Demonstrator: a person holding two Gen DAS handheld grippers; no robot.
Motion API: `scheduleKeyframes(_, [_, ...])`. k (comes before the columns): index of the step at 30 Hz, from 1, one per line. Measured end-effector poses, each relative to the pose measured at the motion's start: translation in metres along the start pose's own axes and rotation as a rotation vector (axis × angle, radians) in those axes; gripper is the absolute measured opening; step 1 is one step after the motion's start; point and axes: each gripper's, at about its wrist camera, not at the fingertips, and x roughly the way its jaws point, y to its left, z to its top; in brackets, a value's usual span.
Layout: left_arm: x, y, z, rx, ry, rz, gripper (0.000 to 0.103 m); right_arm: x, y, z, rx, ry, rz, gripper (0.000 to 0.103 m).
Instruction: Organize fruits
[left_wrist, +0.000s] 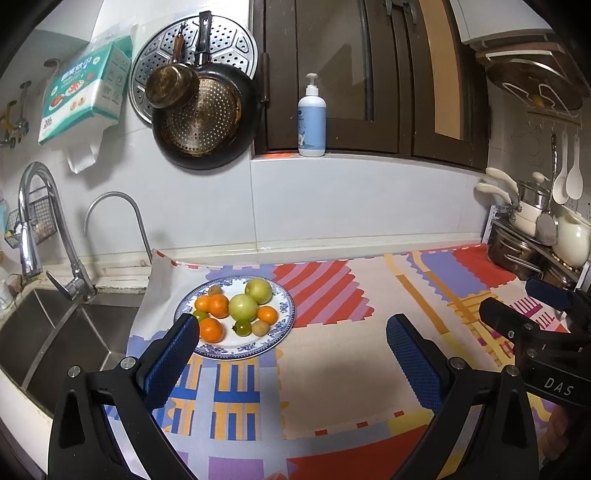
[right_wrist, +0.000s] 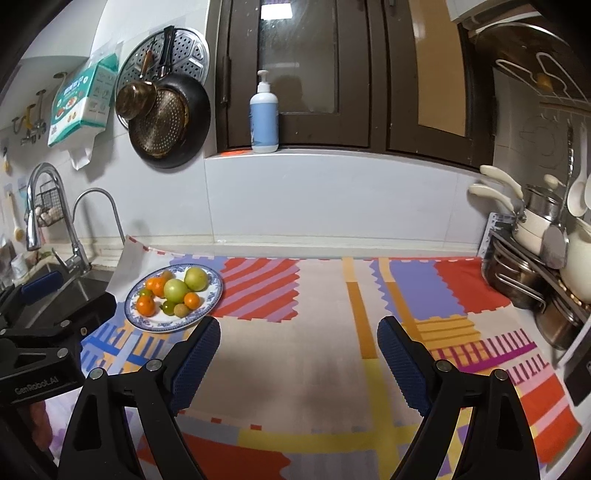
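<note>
A blue-and-white plate sits on the patterned cloth near the sink and shows in the right wrist view too. It holds two green guavas, several oranges, small green citrus and brown longans. My left gripper is open and empty, held above the cloth just right of the plate; its left finger overlaps the plate's near rim in the view. My right gripper is open and empty over the middle of the cloth, to the right of the plate.
A steel sink with two taps lies left of the plate. Pots and a kettle stand on a rack at the right edge. Pans hang on the wall; a pump bottle stands on the sill.
</note>
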Motion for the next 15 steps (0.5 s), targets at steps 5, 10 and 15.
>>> scheduleKeyframes(5, [-0.0046, -0.0030, -0.0001, 0.012, 0.001, 0.016, 0.103, -0.0053, -0.0051, -0.0001, 0.008, -0.006, -0.007, 0.088])
scheduleKeyframes(10, [-0.0056, -0.0035, -0.0007, 0.015, 0.001, 0.025, 0.103, -0.0062, -0.0059, -0.0008, 0.007, -0.003, -0.005, 0.088])
scheduleKeyframes(15, [-0.0064, -0.0029, -0.0004, 0.010, 0.001, 0.014, 0.103, -0.0075, -0.0065, -0.0001, -0.003, -0.007, -0.005, 0.088])
